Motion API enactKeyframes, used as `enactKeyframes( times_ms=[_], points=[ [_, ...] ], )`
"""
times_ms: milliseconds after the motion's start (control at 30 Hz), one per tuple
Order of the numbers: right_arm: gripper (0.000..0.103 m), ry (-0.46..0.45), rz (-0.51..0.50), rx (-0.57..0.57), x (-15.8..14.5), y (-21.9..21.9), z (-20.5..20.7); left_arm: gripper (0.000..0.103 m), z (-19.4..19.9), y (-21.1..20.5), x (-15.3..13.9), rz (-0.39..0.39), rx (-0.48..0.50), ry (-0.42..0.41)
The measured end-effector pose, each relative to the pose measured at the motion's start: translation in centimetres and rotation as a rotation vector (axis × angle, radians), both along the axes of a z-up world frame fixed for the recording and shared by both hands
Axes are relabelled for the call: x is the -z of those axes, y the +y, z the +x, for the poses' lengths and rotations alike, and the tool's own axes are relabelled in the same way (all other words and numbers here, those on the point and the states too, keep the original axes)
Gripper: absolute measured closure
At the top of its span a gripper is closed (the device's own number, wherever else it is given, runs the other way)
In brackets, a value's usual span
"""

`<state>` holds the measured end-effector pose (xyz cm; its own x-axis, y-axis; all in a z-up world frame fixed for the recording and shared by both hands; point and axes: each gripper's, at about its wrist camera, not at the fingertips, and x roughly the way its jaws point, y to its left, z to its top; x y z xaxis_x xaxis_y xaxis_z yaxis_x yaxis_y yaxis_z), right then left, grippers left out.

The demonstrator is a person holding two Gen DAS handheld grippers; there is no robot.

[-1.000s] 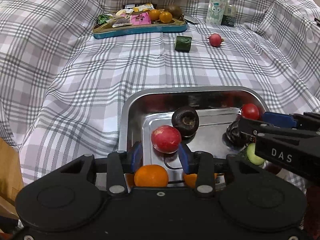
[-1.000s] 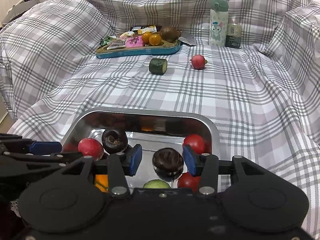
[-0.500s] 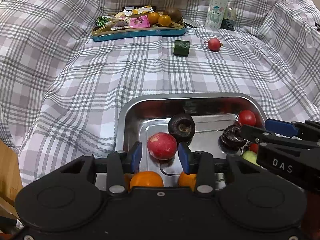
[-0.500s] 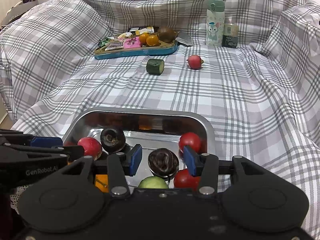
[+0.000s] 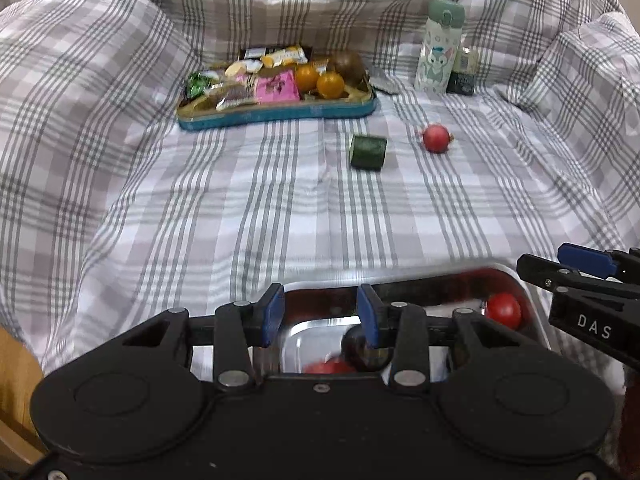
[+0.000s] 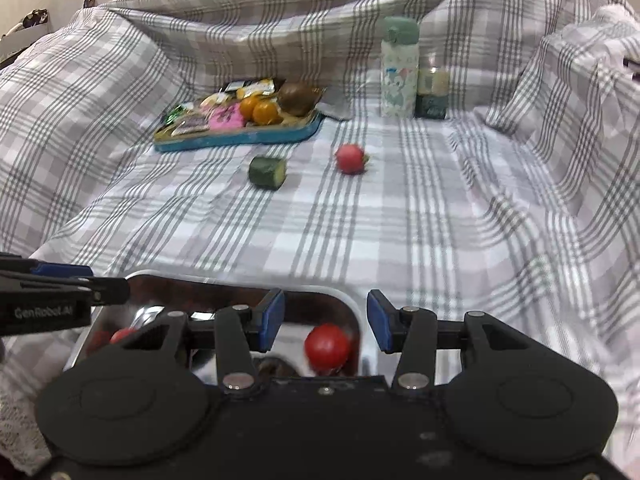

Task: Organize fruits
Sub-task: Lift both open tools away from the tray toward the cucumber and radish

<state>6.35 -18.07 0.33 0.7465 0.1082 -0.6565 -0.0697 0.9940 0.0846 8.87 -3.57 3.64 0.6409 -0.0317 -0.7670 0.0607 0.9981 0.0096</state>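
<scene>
My left wrist camera looks forward and down past my left gripper (image 5: 320,316), close over the steel tray (image 5: 534,304). My right wrist camera faces likewise from the tray's right side. Both share the plaid cloth (image 6: 400,232), blue tray (image 5: 280,114), cucumber piece (image 6: 267,173), bottle (image 5: 439,46).

place: home | cue: checked cloth (image 5: 280,208), snack tray (image 5: 276,114), bottle (image 5: 438,46)
</scene>
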Motion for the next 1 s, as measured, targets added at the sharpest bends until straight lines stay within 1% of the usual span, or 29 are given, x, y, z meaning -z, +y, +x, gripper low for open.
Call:
enactKeyframes(
  times_ms=[267, 500, 733, 1000],
  points=[
    [0.055, -0.059, -0.036, 0.007, -0.9, -0.9, 4.0, 0.055, 4.9, -0.4, -0.7, 0.001, 0.005, -0.031],
    [0.055, -0.068, -0.039, 0.006, -1.2, -1.5, 7.9, 0.055, 9.2, -0.5, -0.6, -0.007, 0.017, -0.024],
    [0.055, -0.068, -0.059, 0.01, -0.6, -1.8, 11.3, 0.055, 12.6, -1.4, 0.3, -0.038, 0.051, -0.024],
    [0.056, -0.066, -0.067, 0.019, 0.5, -1.9, 15.1, 0.055, 15.2, -3.0, 1.9, -0.046, 0.073, -0.014]
  ],
)
